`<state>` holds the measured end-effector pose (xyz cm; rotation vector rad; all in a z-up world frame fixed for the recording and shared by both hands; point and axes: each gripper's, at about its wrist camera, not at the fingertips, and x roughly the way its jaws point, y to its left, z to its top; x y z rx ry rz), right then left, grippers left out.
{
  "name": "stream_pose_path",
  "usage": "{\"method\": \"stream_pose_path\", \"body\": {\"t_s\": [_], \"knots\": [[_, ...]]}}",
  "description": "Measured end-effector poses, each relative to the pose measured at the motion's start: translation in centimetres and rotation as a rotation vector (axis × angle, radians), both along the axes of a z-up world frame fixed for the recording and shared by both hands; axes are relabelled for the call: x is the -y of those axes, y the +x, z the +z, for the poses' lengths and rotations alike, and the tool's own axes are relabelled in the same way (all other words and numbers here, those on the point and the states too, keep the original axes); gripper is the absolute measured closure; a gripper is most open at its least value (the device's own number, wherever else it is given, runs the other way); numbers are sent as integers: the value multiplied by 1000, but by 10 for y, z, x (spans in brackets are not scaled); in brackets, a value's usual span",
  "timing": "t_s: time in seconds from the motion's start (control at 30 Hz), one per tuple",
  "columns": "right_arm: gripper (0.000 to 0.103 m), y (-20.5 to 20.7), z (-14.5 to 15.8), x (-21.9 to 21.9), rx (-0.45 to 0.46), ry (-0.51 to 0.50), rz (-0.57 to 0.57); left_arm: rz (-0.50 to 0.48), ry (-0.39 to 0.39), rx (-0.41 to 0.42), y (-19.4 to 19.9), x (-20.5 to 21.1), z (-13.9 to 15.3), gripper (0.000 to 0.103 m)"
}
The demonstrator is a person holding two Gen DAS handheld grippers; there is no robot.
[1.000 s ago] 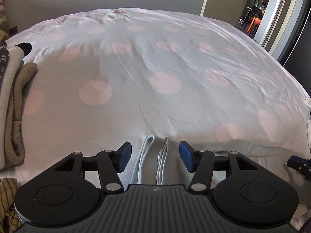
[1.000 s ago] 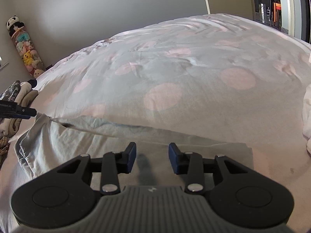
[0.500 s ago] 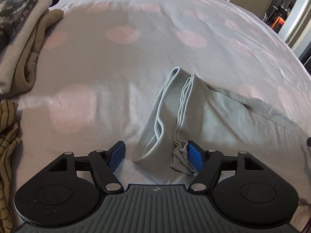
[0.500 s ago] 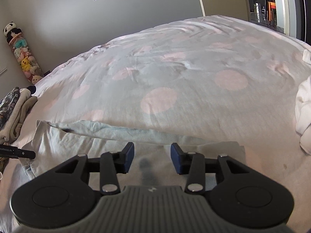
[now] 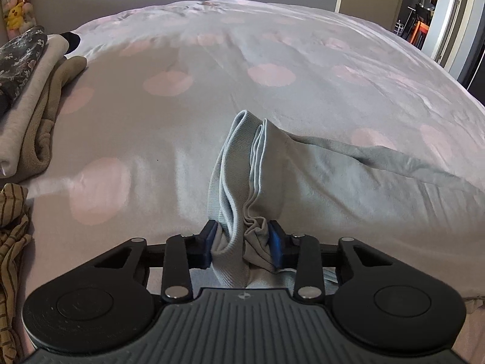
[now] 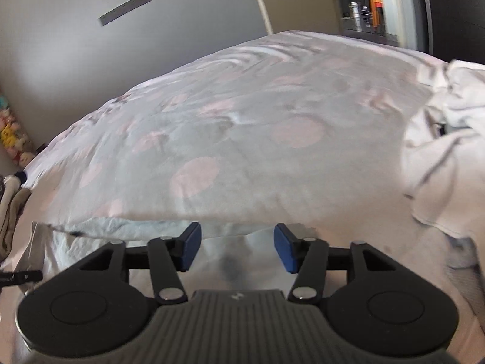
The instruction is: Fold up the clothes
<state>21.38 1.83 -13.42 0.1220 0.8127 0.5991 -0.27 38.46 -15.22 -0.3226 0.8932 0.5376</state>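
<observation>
Closed in the last half second, the left gripper (image 5: 243,244), blue pads now pinching a bunched end of the pale grey-blue garment (image 5: 303,182) where a moment earlier both pads stood apart on either side of it. Judged a secured grasp, ready for lifting or carrying that end across for the next fold. Spread wider over the same interval, the right gripper (image 6: 237,247), holding nothing, poised just above the far part of the same cloth (image 6: 100,230); view blurred, probably in motion. Seemed a release on that side, leaving the left to do the work. Gathered into several stacked, ribbed layers at the pinch, then fanned out to the right as one broad, softly creased sheet lying on the polka-dot bedspread (image 5: 272,69). Thin, limp knit by the look of it, likely to sag once raised. Further out: folded clothes stacked (image 5: 30,97) at the left edge, a striped brown garment (image 5: 12,236) nearer, a crumpled white garment (image 6: 445,139) at the right.
</observation>
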Motion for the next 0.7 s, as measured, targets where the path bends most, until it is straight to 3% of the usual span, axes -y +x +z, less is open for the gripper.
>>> {"method": "stream_pose_path", "body": {"t_s": [0.1, 0.27, 0.4, 0.5, 0.7], "knots": [[37, 5, 5, 29, -33, 13, -129, 9, -21, 12, -2, -3, 3, 77], [40, 14, -11, 59, -229, 86, -187, 28, -45, 19, -5, -5, 3, 77], [56, 14, -26, 50, -351, 100, -116, 31, -44, 16, -5, -5, 5, 78], [88, 14, -33, 42, -399, 117, -66, 42, -55, 18, -9, -6, 9, 80], [94, 11, -17, 37, -346, 174, -24, 59, -41, 33, -38, 3, 33, 82]]}}
